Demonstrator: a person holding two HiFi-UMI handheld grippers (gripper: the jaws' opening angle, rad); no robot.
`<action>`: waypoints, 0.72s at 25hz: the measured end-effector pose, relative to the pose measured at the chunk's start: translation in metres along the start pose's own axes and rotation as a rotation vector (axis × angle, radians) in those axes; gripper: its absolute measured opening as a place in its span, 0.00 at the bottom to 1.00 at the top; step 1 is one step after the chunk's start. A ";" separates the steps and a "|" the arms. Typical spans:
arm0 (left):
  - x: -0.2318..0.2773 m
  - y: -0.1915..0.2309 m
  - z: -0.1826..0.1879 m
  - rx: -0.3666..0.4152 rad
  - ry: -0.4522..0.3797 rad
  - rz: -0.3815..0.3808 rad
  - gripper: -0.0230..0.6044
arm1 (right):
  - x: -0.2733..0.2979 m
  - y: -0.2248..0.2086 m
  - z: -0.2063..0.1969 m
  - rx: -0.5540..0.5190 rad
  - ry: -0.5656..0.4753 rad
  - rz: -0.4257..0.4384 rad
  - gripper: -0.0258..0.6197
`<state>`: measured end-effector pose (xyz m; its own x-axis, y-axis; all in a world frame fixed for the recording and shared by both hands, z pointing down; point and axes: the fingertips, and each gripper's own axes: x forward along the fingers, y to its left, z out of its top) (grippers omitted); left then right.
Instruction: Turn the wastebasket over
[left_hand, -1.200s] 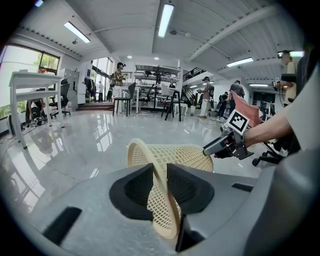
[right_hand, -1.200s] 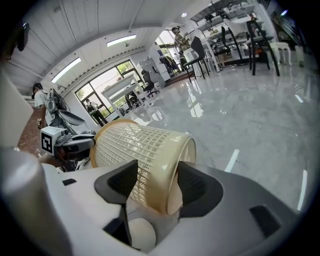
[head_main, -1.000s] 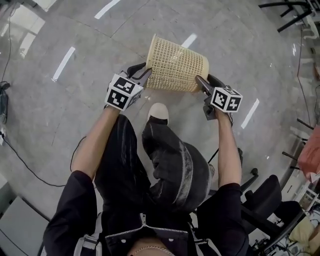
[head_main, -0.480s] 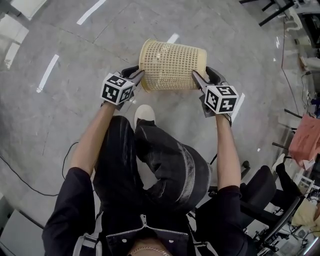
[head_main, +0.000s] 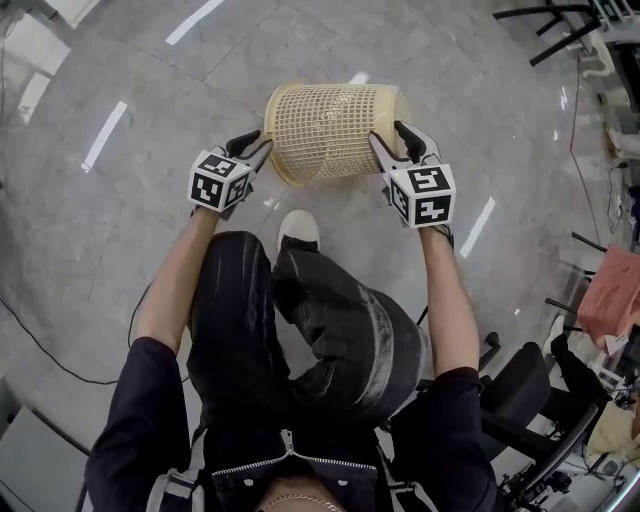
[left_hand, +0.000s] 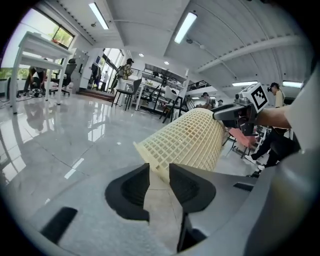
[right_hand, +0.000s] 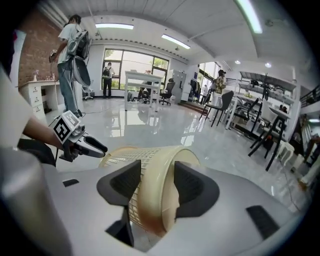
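A cream mesh wastebasket (head_main: 330, 130) hangs on its side above the grey floor, held between both grippers. My left gripper (head_main: 262, 145) is at its left end, and the flanged rim (left_hand: 150, 152) sits between the jaws; they have just been opening a little but still hold the rim. My right gripper (head_main: 388, 140) is at the right end, where the jaws have just been closing on the solid base edge (right_hand: 157, 192). Each gripper shows in the other's view: the right gripper (left_hand: 235, 112), the left gripper (right_hand: 95, 145).
The person's white shoe (head_main: 298, 228) is on the floor just below the basket. A black office chair (head_main: 530, 400) stands at the lower right, with a pink cloth (head_main: 610, 300) beyond it. A cable (head_main: 50, 350) trails at the left. Desks, chairs and people stand far off.
The basket has swung from tilted to lying level across. The right gripper rose and rolled with the base end, while the left gripper sank with the rim end.
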<state>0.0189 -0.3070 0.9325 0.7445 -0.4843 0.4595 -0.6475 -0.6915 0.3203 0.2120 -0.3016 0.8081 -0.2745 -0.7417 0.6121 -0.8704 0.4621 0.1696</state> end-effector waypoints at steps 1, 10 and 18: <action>-0.007 0.005 0.000 -0.003 -0.010 0.014 0.22 | 0.003 0.007 0.004 -0.026 -0.007 0.003 0.37; -0.040 0.017 0.006 0.037 -0.032 0.040 0.22 | 0.033 0.069 0.036 -0.203 -0.068 0.060 0.37; -0.054 0.015 -0.002 0.023 -0.034 0.025 0.22 | 0.063 0.116 0.048 -0.332 -0.095 0.097 0.36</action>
<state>-0.0308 -0.2899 0.9144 0.7332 -0.5195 0.4388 -0.6627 -0.6906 0.2898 0.0747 -0.3180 0.8295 -0.4002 -0.7212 0.5655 -0.6622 0.6541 0.3656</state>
